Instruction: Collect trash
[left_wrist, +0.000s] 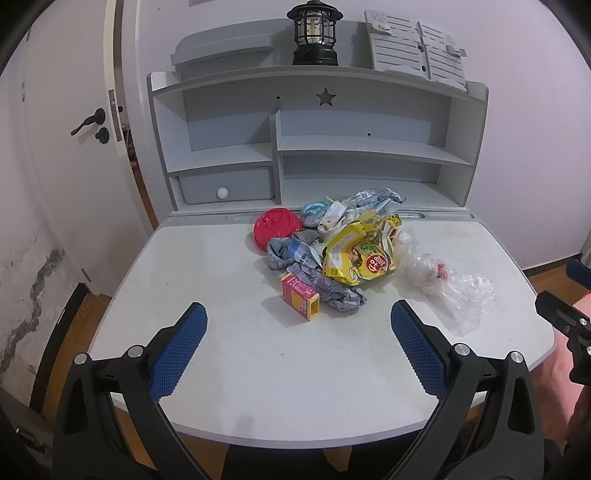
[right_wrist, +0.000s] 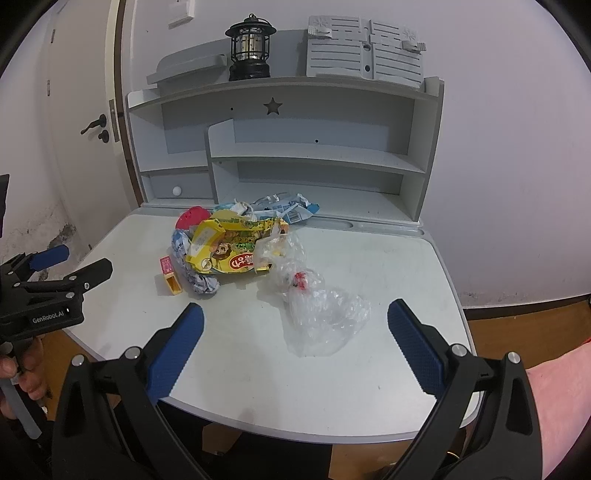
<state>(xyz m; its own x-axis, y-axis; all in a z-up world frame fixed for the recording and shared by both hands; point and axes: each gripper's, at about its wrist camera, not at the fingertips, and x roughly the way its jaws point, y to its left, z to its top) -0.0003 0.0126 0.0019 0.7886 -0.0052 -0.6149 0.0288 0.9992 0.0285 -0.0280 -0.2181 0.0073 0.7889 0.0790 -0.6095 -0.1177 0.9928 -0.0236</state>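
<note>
Right wrist view, near to far: right tool (right_wrist: 295, 325) spread wide, nothing between its blue pads, hanging over the near edge of the table (right_wrist: 388, 369). Directly ahead, between the two fingers and closest of all the trash, lies the clear plastic bag (right_wrist: 325, 317). Its long axis runs from the near right up toward the far left, where a small red-and-white scrap shows through the film. Judgement: right tool is the better placed for this bag.

Left wrist view: left tool (left_wrist: 299, 321) likewise released and empty. Ahead of it, slightly left of centre, is the pink and yellow carton (left_wrist: 299, 299), open end toward the camera, long axis running near right to far left. It touches the crumpled grey-blue wrapper (left_wrist: 328, 288) just to its right. Judgement: left tool is nearer to this carton and to the rest of the pile; the plastic bag sits well right of its line.

Farther back: yellow snack packet (left_wrist: 360, 254), printed with a cartoon face and Korean lettering in a red oval; characters too distorted to read with confidence. Behind it a red round lid (left_wrist: 277, 229) with embossed marks, unreadable, and a white-blue wrapper (right_wrist: 291, 208) bearing a barcode.

Left tool body, seen at the left of the right wrist view, reads "GenRobot.AI".
</note>
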